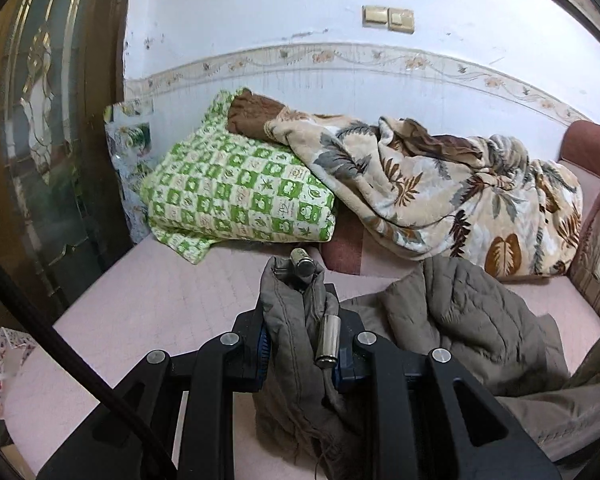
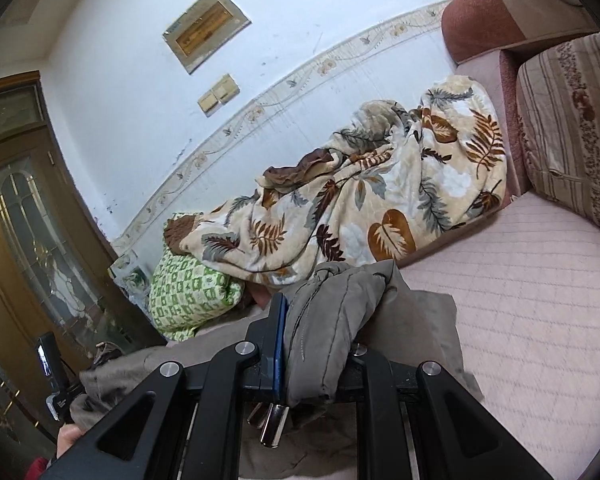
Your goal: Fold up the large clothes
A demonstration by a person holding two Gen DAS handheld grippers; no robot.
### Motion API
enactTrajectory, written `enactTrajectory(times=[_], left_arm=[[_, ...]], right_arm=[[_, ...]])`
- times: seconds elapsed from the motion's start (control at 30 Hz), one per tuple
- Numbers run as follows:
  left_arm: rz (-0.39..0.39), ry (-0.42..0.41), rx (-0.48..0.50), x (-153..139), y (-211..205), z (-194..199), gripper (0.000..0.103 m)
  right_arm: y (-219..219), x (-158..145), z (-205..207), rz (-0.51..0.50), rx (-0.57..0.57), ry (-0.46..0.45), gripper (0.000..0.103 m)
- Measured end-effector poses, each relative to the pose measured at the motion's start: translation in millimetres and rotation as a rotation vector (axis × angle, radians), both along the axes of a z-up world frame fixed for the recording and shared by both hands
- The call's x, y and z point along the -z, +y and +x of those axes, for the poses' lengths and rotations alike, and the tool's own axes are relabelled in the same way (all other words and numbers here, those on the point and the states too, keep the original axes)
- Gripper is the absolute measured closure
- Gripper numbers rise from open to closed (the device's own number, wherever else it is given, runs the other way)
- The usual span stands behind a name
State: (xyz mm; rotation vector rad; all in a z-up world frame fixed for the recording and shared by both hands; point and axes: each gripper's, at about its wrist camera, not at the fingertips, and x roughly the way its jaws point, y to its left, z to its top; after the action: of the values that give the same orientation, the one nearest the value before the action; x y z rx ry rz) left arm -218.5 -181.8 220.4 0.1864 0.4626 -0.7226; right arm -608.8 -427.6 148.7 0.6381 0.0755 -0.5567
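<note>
Both my grippers pinch the same grey-brown quilted jacket, lifted over the pink sofa seat.

My left gripper [image 1: 300, 344] is closed on a bunched fold of the quilted jacket [image 1: 460, 320], two metal cord ends [image 1: 327, 342] showing by my fingers. My right gripper [image 2: 316, 344] is clamped on another thick fold of it [image 2: 328, 320], blue pad [image 2: 278, 344] pressed against the cloth, two more metal ends hanging just below. The rest of the jacket trails onto the pink sofa seat [image 2: 540, 300]. Behind: one leaf-print blanket [image 1: 460, 196] heaped against the wall, one green checked quilt [image 1: 236, 196] folded beside it, partly under the blanket. One striped floral cushion [image 2: 572, 128] at the sofa back. Two wall switches [image 1: 388, 19].
</note>
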Motion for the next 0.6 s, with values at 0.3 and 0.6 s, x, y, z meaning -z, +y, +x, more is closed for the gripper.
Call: enactTrajectory(times=[0.3, 0.6], left_arm=[[0.056, 0.086, -0.015, 20, -88, 60, 0.080], [0.155, 0.199, -0.039, 65, -157, 115, 0.074]], right_arm=[[-72, 13, 46, 0.062, 0.017, 0.035, 0.088], [-138, 56, 87, 0.177, 0.037, 0.086, 0.088]])
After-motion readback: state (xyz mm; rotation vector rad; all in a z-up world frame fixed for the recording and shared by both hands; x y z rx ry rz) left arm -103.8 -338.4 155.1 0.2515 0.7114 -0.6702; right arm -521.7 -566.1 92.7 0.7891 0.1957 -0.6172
